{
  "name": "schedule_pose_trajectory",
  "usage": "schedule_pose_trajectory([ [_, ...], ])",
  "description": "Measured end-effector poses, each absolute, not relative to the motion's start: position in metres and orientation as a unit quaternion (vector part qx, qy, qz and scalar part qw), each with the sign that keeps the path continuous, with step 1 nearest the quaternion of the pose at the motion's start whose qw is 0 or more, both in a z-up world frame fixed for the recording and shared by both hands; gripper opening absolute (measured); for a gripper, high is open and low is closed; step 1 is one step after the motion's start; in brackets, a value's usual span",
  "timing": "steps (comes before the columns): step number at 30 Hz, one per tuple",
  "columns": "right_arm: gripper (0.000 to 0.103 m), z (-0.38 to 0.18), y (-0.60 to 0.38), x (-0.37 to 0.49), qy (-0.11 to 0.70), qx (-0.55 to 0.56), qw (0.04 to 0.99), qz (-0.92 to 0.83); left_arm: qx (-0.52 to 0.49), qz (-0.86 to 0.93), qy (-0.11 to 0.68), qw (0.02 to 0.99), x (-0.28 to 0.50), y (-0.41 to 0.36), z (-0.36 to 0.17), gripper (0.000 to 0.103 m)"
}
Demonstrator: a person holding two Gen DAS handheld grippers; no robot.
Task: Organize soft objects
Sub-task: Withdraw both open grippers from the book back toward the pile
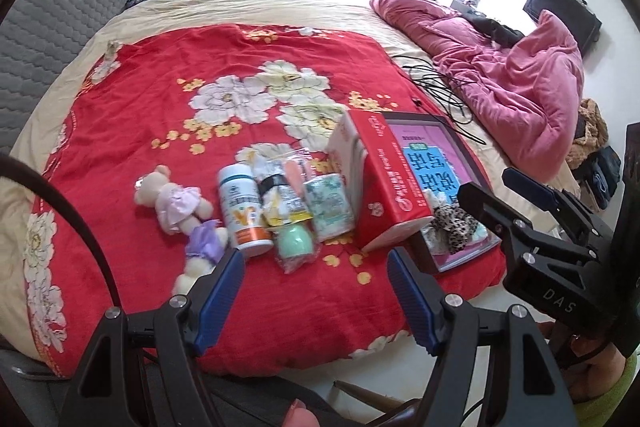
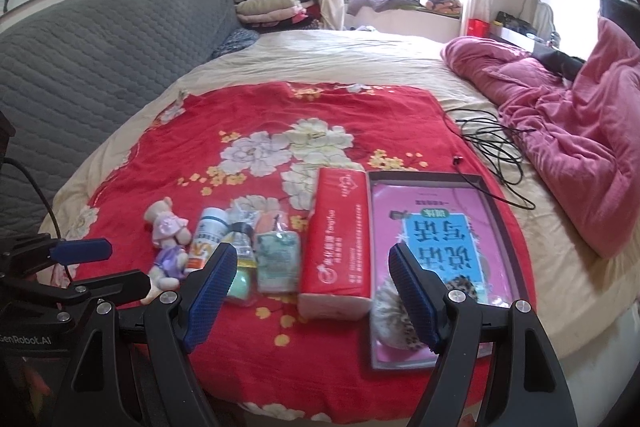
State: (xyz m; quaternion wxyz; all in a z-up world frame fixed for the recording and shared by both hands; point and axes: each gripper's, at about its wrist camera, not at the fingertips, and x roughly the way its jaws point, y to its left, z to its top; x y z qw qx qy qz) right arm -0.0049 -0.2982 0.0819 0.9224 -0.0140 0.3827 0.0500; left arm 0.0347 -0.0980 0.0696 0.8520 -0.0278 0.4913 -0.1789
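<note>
On the red flowered blanket lie two small plush bears, one in a pink dress and one in purple. Beside them are a white bottle, small bagged items and a red tissue pack. A leopard-print soft item lies in a flat box with a pink book. My left gripper is open and empty above the blanket's near edge. My right gripper is open and empty, near the tissue pack.
A pink quilt is bunched at the right of the bed. Black cables lie beside it. A grey padded headboard runs along the left. Folded bedding is stacked at the far end.
</note>
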Motion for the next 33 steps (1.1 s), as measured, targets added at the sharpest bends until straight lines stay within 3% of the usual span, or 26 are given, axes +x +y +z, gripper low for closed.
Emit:
schedule_pose_trajectory([
  [22, 0.079, 0.074, -0.226, 0.037, 0.425, -0.020, 0.901, 0.088, -0.017, -0.136, 0.532, 0.836, 0.068, -0.007, 0.079, 0.073],
  [33, 0.079, 0.041, -0.208, 0.043, 0.456, -0.013, 0.884, 0.106, -0.016, -0.146, 0.553, 0.820, 0.072, 0.002, 0.047, 0.073],
])
